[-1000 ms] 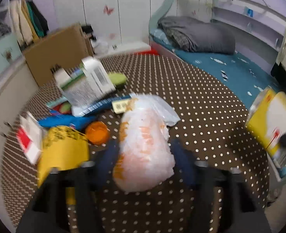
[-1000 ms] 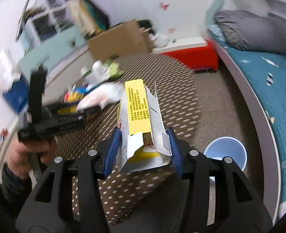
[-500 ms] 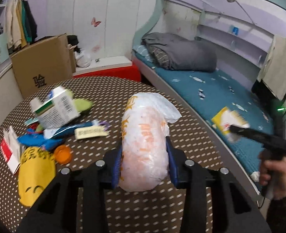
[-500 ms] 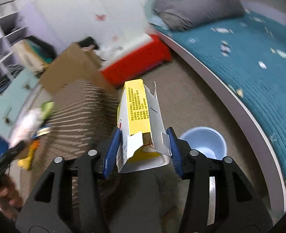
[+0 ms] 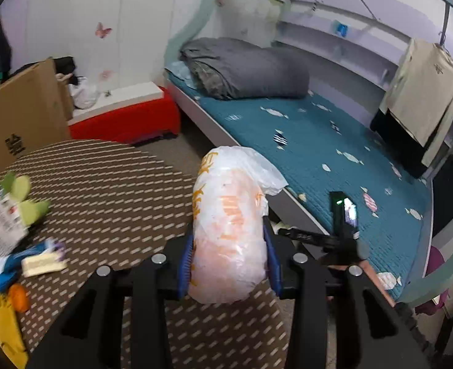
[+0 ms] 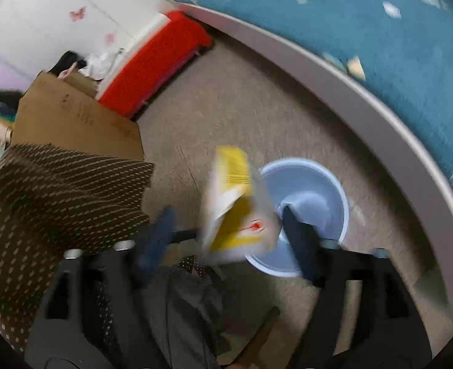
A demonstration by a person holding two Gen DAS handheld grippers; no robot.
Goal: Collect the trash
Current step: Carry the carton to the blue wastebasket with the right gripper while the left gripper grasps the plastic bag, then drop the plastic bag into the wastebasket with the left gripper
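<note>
**Box falling free over the bin, bag held at the table's edge**

The right gripper (image 6: pixel 226 233) points down at the floor with its blue-padded jaws spread wide. Between them, touching neither, is a blurred yellow-and-white cardboard box (image 6: pixel 235 206), its flaps open and its body tilted. Just behind and below it stands a round, smooth, pale blue plastic bin (image 6: pixel 315 196) on the beige carpet, beside the curved grey bed frame (image 6: pixel 343 92). Half a second ago the same box sat clamped between closed jaws; now they have parted and the box has slipped loose over the bin's near rim.

The left gripper (image 5: pixel 228 256) is closed on a plump, crinkly, translucent plastic bag (image 5: pixel 229 230) printed in orange, its loose neck flaring at the top. As before, the grip is firm. The bag now hangs over the right edge of the round table (image 5: pixel 103 190), which wears a brown dotted cloth; earlier it was above the middle. Other litter lies along the table's left edge: a soft yellow pouch (image 5: pixel 1 323), an orange cap (image 5: pixel 20 296) and a white carton (image 5: pixel 1 224).
</note>
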